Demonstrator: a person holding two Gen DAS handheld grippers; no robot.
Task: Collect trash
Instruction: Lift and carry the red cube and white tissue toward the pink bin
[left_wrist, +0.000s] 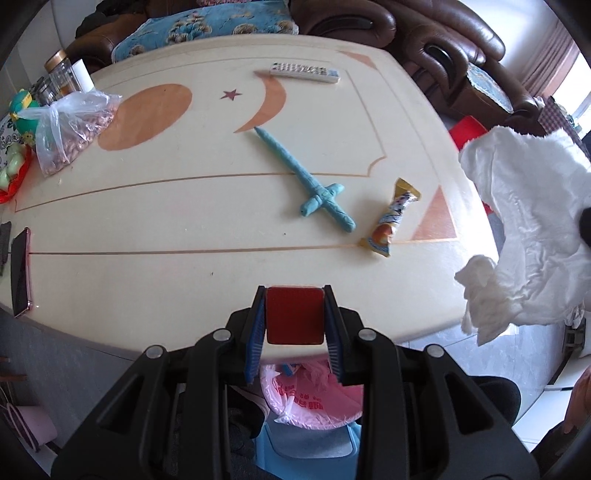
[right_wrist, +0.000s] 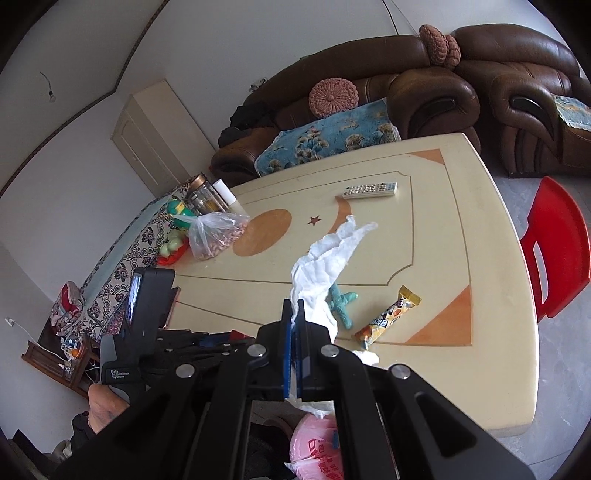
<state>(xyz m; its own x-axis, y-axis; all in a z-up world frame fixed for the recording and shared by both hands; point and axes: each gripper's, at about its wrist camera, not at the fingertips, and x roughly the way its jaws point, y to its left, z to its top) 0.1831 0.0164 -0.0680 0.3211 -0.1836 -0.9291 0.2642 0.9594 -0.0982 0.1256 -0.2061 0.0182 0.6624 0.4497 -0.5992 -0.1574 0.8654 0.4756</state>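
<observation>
My left gripper (left_wrist: 294, 295) is shut on a red box (left_wrist: 294, 315), held at the near edge of the cream table (left_wrist: 166, 206), above a bin lined with a pink bag (left_wrist: 310, 402). My right gripper (right_wrist: 293, 306) is shut on a white crumpled tissue (right_wrist: 325, 254) that hangs in the air above the table; the tissue also shows at the right of the left wrist view (left_wrist: 524, 229). A yellow snack wrapper (left_wrist: 391, 218) lies on the table near the right edge, also seen in the right wrist view (right_wrist: 388, 317). The pink bag shows below the right gripper (right_wrist: 317, 443).
A blue clay sword (left_wrist: 306, 181) lies mid-table and a remote (left_wrist: 304, 72) at the far side. A clear bag of nuts (left_wrist: 74, 129), jars (left_wrist: 62, 75) and toys crowd the left edge; a phone (left_wrist: 20, 273) lies near left. A red chair (right_wrist: 557, 243) and brown sofas (right_wrist: 406, 85) surround the table.
</observation>
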